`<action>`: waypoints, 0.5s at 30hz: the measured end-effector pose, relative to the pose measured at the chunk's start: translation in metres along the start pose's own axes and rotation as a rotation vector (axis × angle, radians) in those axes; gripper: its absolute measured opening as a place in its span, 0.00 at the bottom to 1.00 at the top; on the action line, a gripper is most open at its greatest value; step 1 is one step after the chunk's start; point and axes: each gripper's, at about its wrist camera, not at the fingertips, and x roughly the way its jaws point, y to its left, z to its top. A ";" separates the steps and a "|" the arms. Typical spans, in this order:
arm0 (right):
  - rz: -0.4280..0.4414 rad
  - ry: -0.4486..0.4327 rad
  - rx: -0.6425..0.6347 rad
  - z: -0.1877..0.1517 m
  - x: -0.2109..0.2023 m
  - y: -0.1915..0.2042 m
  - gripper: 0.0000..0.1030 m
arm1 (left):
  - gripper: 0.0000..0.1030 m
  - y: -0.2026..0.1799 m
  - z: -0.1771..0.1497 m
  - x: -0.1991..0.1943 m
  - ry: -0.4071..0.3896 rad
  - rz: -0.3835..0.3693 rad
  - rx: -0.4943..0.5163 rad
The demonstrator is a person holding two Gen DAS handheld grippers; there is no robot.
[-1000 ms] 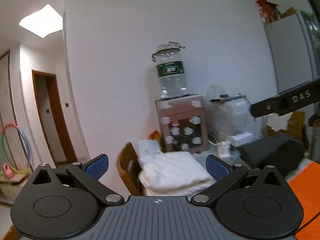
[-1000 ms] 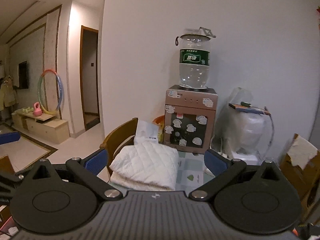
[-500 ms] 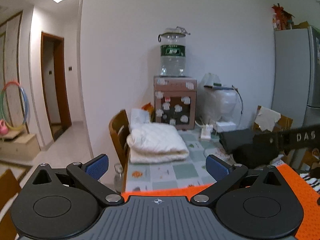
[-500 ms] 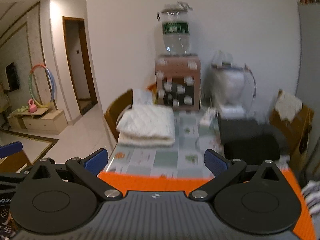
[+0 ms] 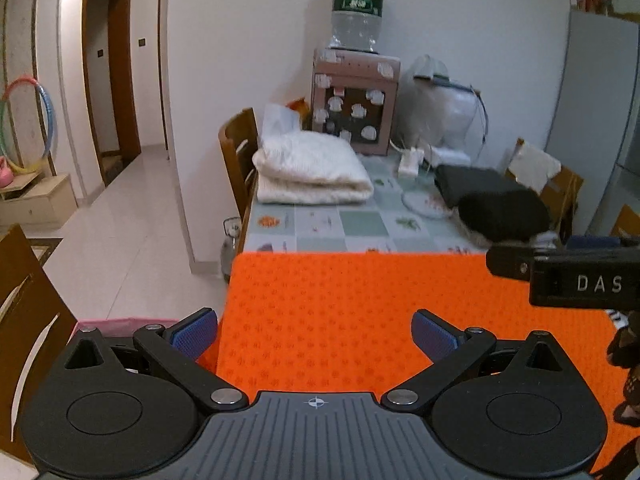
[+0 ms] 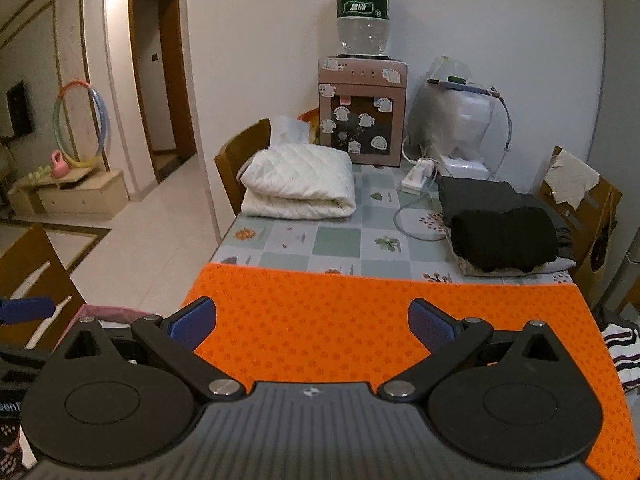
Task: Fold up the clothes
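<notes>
The left gripper (image 5: 314, 334) is hovering wide open and empty over the near left part of the orange mat (image 5: 360, 312), which is covering the near end of the table (image 6: 340, 240). Farther along, a white quilt (image 6: 298, 186) is lying folded at the table's far left edge and dark folded clothes (image 6: 502, 238) are sitting stacked at its right edge. The right gripper (image 6: 312, 326) is hanging over the mat, fingers spread wide and holding nothing, and a striped garment (image 6: 620, 350) is lying just off the mat's right edge.
</notes>
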 end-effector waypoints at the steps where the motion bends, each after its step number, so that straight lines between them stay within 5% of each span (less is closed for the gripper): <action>1: -0.003 0.003 0.004 -0.003 -0.001 0.001 1.00 | 1.00 0.000 -0.003 0.000 0.005 0.005 0.007; 15: -0.055 0.086 0.087 -0.037 0.004 -0.014 1.00 | 1.00 -0.010 -0.011 0.007 0.074 -0.001 -0.001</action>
